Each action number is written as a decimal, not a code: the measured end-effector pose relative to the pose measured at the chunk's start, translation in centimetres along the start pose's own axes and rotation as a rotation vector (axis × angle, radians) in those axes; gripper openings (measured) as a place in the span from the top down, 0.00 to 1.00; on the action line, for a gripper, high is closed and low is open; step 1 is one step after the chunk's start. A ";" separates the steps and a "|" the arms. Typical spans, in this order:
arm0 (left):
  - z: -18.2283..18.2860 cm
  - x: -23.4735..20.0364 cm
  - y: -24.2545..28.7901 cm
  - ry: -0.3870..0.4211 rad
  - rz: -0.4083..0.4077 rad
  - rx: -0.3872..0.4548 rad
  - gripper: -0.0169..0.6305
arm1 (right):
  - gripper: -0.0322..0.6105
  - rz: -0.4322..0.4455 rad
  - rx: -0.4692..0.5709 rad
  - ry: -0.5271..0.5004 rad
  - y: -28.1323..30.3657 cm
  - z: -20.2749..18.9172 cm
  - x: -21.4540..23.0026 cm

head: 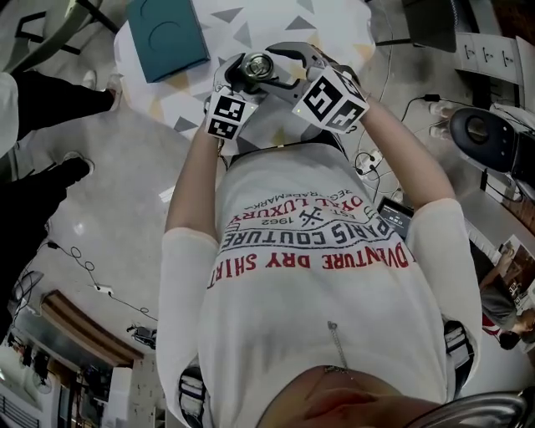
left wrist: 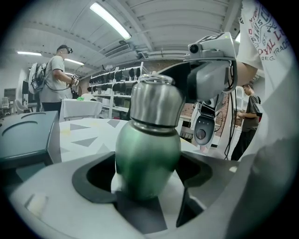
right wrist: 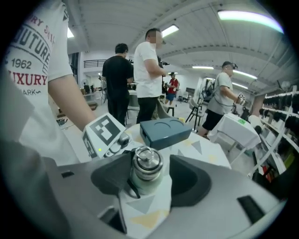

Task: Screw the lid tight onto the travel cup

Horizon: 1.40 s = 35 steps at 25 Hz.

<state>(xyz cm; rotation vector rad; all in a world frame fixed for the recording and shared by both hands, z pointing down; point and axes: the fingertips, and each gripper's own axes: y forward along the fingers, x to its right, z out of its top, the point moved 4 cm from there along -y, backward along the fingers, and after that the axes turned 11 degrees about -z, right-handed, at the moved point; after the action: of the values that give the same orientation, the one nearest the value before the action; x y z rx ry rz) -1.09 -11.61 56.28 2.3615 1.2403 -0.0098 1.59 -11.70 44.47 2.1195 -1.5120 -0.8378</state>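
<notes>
The travel cup (left wrist: 147,154) has a green body and a steel lid (left wrist: 154,100). My left gripper (left wrist: 147,164) is shut on the green body, with a jaw pressing each side. In the right gripper view the lid (right wrist: 146,164) sits between the jaws of my right gripper (right wrist: 152,175). The left jaw lies against the lid, and a thin strip of table shows before the right jaw. In the head view both grippers meet over the table, left gripper (head: 241,84) and right gripper (head: 288,65) around the lid (head: 257,65).
A teal box (head: 167,33) lies on the round white table (head: 251,25) with grey and yellow triangles, beyond the cup. Several people stand around the room. Cables and a black device (head: 485,134) lie at the right.
</notes>
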 end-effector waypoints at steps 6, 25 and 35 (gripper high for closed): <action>0.7 0.7 -1.2 0.006 -0.006 0.010 0.37 | 0.82 -0.136 0.126 0.225 -2.6 1.6 2.4; 14.5 4.0 -13.6 0.136 0.242 0.384 0.61 | 0.94 -0.395 0.352 0.457 -8.4 3.0 3.0; 17.7 4.1 -18.6 0.096 0.398 0.407 0.96 | 0.94 -0.440 0.419 0.417 -11.6 5.0 1.6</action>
<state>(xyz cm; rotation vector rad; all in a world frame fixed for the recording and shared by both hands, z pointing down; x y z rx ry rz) -9.50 -6.65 32.12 2.9601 0.8460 -0.0222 6.74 -9.24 33.04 2.7754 -1.0840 -0.1732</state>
